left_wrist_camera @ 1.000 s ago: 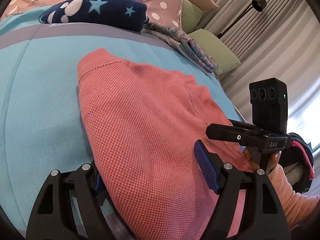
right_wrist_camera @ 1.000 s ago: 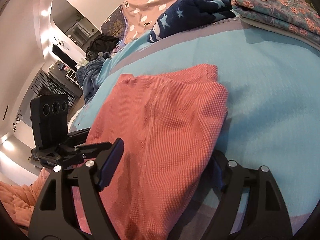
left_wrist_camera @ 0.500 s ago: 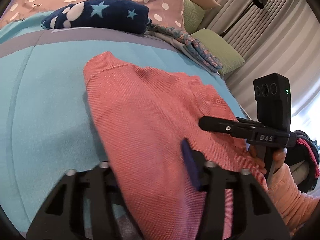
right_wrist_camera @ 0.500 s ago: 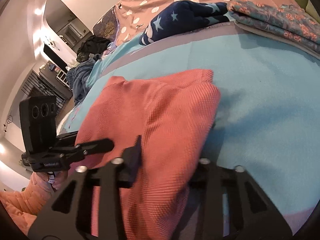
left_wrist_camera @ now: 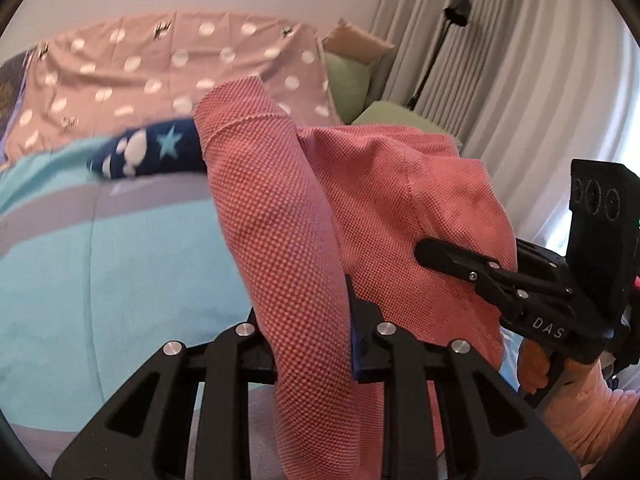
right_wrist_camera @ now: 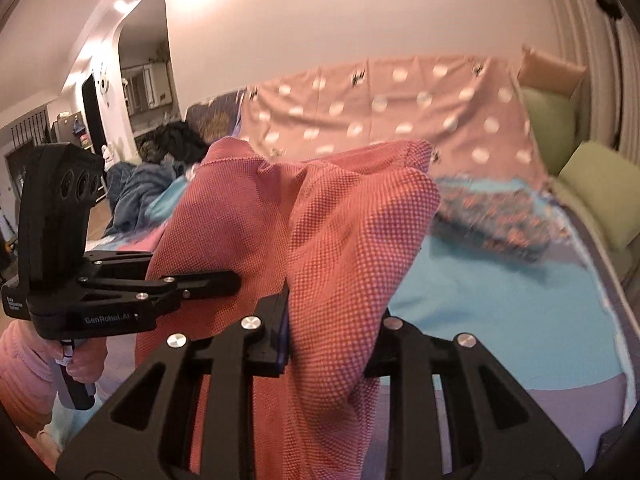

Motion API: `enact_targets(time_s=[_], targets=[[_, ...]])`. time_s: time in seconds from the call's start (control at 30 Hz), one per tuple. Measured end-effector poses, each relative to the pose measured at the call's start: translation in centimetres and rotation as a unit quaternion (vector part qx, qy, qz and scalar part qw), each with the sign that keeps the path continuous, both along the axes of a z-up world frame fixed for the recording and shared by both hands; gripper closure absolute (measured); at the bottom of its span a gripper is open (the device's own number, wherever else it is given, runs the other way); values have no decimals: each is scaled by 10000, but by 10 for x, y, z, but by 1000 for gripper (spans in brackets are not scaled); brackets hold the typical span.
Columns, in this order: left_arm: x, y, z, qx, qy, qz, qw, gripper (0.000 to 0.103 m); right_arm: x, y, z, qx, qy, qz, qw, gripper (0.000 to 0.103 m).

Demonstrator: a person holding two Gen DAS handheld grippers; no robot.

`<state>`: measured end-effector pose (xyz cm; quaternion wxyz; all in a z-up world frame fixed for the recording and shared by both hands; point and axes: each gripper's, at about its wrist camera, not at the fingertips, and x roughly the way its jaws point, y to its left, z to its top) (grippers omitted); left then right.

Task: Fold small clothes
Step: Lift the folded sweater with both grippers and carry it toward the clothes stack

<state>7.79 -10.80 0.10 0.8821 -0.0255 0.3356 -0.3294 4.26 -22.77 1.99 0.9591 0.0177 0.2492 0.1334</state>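
Note:
A coral waffle-knit garment (left_wrist_camera: 276,208) is lifted off the turquoise bed cover (left_wrist_camera: 120,264). My left gripper (left_wrist_camera: 310,344) is shut on its near edge, cloth bunched between the jaws. My right gripper (right_wrist_camera: 328,340) is shut on the garment (right_wrist_camera: 352,248) too, and shows in the left wrist view (left_wrist_camera: 452,258) pinching the cloth at the right. The left gripper shows in the right wrist view (right_wrist_camera: 208,280) at the garment's left side. The cloth hangs in folds between both grippers and hides much of the bed.
A navy star-print folded item (left_wrist_camera: 148,152) and a floral folded item (right_wrist_camera: 500,216) lie at the far side of the bed. A pink polka-dot cover (left_wrist_camera: 160,68) and green pillows (right_wrist_camera: 592,184) sit behind. Curtains and a floor lamp (left_wrist_camera: 456,8) stand at the right.
Both grippers closed on the garment's near edge and lifted it off the bed. The cloth, flat a second ago, now hangs raised in front of both cameras.

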Motion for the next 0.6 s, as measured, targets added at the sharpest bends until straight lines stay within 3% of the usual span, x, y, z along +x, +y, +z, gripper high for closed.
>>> enact_targets(time_s=[0.37, 0.6], targets=[[-16, -41, 50, 154, -579, -250, 9979, 79, -28, -37, 38, 61, -642, -379, 9972, 79], [-1, -76, 74, 244, -754, -498, 9956, 79, -21, -71, 58, -49, -923, -587, 9940, 79]])
